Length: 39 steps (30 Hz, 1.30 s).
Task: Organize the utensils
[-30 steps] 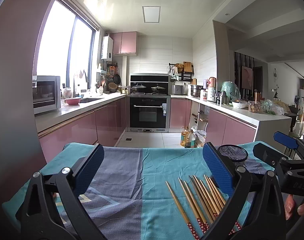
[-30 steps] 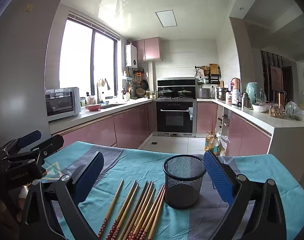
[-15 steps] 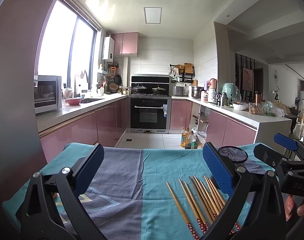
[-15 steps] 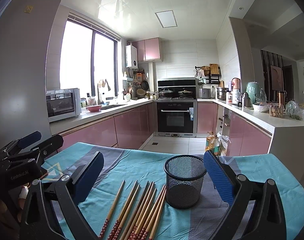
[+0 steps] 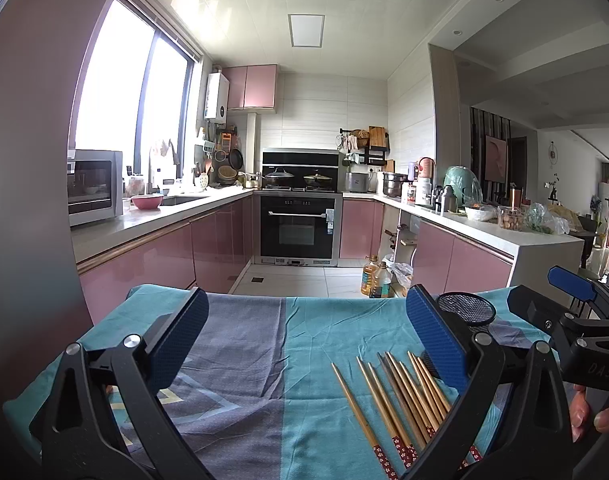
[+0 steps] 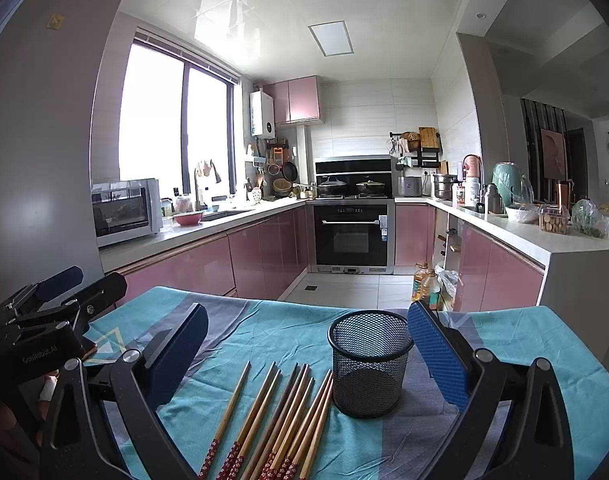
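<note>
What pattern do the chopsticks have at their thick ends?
Red with small white flowers on the chopsticks, clearest in the right wrist view.

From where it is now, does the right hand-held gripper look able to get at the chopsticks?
Probably yes: the right hand-held gripper is open, the chopsticks lie loose below it, and the mesh cup stands beside them.

Tan chopsticks [image 6: 264,416] with red flowered ends, black mesh cup [image 6: 369,364], teal-and-grey tablecloth [image 6: 304,328].

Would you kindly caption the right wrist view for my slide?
Open right gripper above chopsticks lying beside an empty mesh cup on a teal cloth.
</note>
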### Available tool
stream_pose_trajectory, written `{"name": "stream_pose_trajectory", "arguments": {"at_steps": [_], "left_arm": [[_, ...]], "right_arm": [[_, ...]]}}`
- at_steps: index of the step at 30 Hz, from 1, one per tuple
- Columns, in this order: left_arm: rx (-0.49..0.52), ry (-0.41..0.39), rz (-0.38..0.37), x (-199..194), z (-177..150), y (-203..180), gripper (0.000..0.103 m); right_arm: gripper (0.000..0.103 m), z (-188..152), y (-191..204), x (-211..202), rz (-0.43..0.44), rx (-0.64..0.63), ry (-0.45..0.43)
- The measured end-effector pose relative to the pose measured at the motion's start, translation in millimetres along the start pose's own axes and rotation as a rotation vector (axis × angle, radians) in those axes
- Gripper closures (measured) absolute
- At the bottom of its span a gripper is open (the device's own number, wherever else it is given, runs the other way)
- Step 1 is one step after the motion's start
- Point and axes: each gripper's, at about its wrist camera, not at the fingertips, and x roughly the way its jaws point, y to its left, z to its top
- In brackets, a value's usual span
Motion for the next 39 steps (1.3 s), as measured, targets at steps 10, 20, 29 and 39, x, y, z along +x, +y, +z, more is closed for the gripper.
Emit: {"name": "stream_pose_trajectory", "arguments": {"at_steps": [10, 20, 29, 39], "left_arm": [[-0.003, 0.003, -0.003, -0.4, 0.0, -1.1, 0.006], [-0.004, 0.005, -0.006, 0.0, -0.9, -3.2, 0.006], [-0.003, 0.007, -0.006, 0.4, -0.9, -4.1, 0.006], [-0.004, 0.009, -0.007, 0.4, -2.1, -7.0, 0.006]], "right_arm": [[0.006, 1.1, 0.8, -0.1, 0.000, 0.005, -0.001], [0.006, 1.4, 0.5, -0.4, 0.000, 0.008, -0.001], [0.006, -0.3, 0.9, 1.1, 0.000, 0.007, 0.003], [0.006, -4.2, -0.5, 1.7, 0.003, 0.014, 0.005]]}}
